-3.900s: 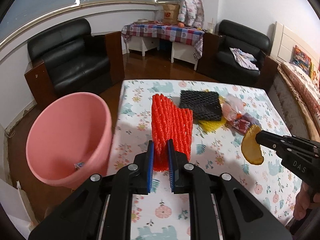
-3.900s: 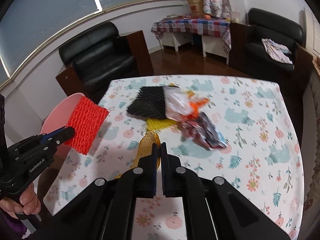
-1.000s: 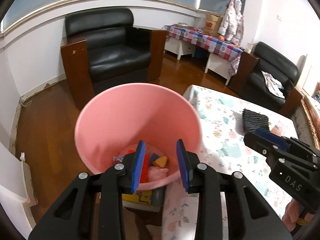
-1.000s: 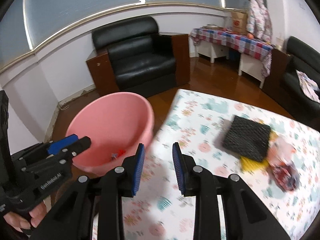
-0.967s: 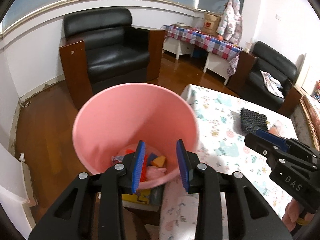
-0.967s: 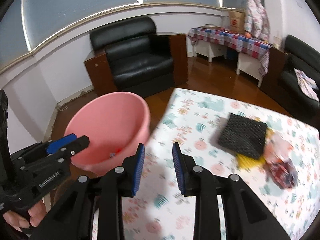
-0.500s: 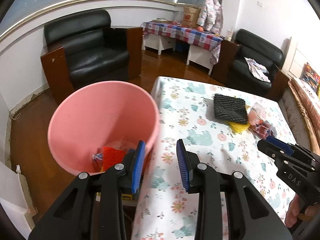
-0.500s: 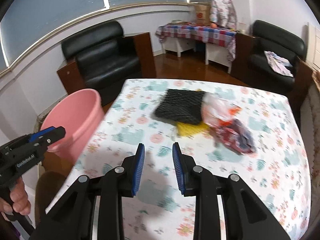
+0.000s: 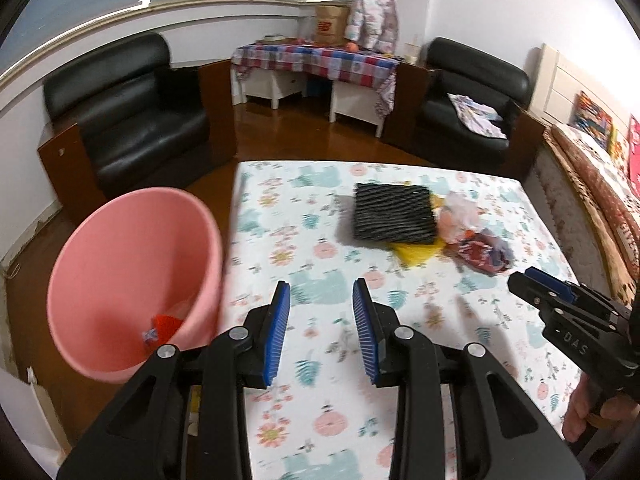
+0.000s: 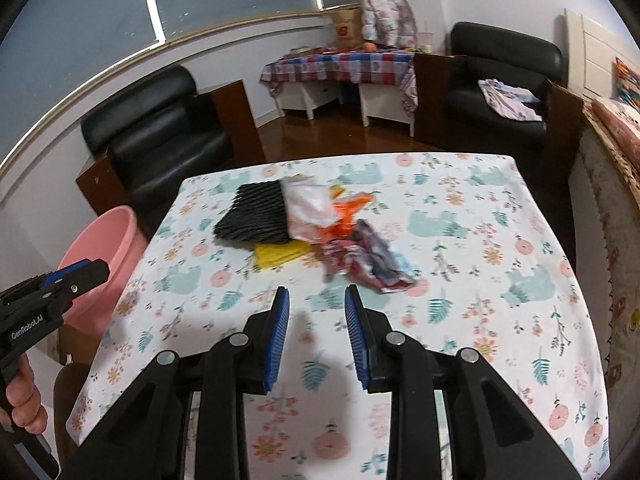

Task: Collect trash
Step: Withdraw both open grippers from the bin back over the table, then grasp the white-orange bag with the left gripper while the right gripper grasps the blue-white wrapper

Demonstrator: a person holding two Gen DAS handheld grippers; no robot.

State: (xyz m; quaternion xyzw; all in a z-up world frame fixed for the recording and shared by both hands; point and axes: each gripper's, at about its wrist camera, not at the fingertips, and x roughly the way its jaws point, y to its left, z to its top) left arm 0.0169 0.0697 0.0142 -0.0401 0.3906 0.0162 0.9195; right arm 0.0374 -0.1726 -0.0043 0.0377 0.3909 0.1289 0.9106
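A pink bucket (image 9: 132, 264) stands off the table's left edge with red foam net and scraps inside; it also shows in the right wrist view (image 10: 108, 248). On the floral table lie a black foam net (image 9: 394, 214), a yellow net (image 9: 416, 250) under it, a clear plastic bag (image 9: 460, 216) and a crumpled wrapper (image 9: 484, 252). My left gripper (image 9: 322, 332) is open and empty over the table's near left part. My right gripper (image 10: 316, 328) is open and empty, just short of the wrapper (image 10: 372, 260) and the black net (image 10: 256, 216).
The table (image 10: 500, 320) has a floral cloth. Black armchairs (image 9: 132, 108) stand behind the bucket and at the back right (image 9: 476, 92). A checked-cloth side table (image 9: 316, 64) is at the back. A bed edge (image 9: 592, 184) runs along the right.
Both grippers let go of the red net and the peel into the bucket, then swung right from the bucket back over the table, toward the pile of trash.
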